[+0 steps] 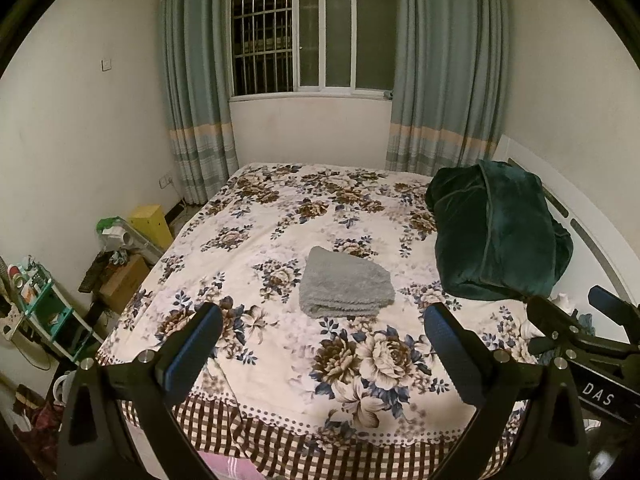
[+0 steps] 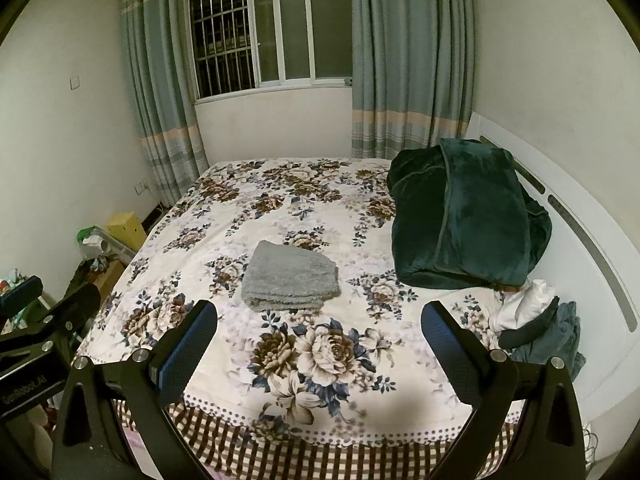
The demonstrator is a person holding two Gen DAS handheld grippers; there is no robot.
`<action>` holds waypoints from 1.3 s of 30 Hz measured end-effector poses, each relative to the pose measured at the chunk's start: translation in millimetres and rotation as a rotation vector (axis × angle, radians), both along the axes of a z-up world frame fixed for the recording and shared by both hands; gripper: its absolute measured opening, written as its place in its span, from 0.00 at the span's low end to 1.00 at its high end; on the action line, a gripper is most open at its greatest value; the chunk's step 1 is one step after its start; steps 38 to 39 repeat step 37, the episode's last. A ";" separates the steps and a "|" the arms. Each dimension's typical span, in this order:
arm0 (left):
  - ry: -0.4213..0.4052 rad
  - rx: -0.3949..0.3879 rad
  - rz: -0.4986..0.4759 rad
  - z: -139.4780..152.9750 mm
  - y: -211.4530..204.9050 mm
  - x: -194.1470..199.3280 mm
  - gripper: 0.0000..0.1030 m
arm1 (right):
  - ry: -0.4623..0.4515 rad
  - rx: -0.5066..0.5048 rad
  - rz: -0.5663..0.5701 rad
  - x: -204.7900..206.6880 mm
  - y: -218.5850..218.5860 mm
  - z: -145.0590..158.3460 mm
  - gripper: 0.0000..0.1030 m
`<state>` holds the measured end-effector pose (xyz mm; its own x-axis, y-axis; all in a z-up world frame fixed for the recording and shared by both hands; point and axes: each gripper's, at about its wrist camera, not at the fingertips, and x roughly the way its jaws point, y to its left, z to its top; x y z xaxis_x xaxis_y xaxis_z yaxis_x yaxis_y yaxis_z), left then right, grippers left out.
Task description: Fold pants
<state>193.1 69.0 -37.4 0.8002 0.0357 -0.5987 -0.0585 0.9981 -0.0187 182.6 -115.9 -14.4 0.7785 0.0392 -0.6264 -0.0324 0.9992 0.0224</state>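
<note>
Grey fuzzy pants (image 1: 345, 284) lie folded into a compact rectangle on the floral bedspread (image 1: 280, 360), near the middle of the bed; they also show in the right wrist view (image 2: 290, 278). My left gripper (image 1: 322, 344) is open and empty, held above the bed's near edge, short of the pants. My right gripper (image 2: 318, 344) is open and empty too, beside the left one. The right gripper shows at the right of the left wrist view (image 1: 568, 312), the left gripper at the left of the right wrist view (image 2: 48, 304).
A dark green plush blanket (image 2: 464, 216) is heaped at the bed's right, against the white headboard (image 2: 592, 248). Small clothes (image 2: 536, 320) lie in front of it. Boxes and a shelf (image 1: 48, 304) stand on the floor at the left. Window and curtains are behind.
</note>
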 end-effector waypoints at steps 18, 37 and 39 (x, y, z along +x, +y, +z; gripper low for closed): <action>-0.003 0.000 0.016 8.7 -6.8 7.4 1.00 | 0.000 0.000 0.002 1.1 1.0 -1.6 1.00; -0.014 0.000 0.030 9.2 -5.2 5.8 1.00 | -0.003 0.009 -0.001 6.1 4.6 -0.5 1.00; -0.014 0.000 0.030 9.2 -5.2 5.8 1.00 | -0.003 0.009 -0.001 6.1 4.6 -0.5 1.00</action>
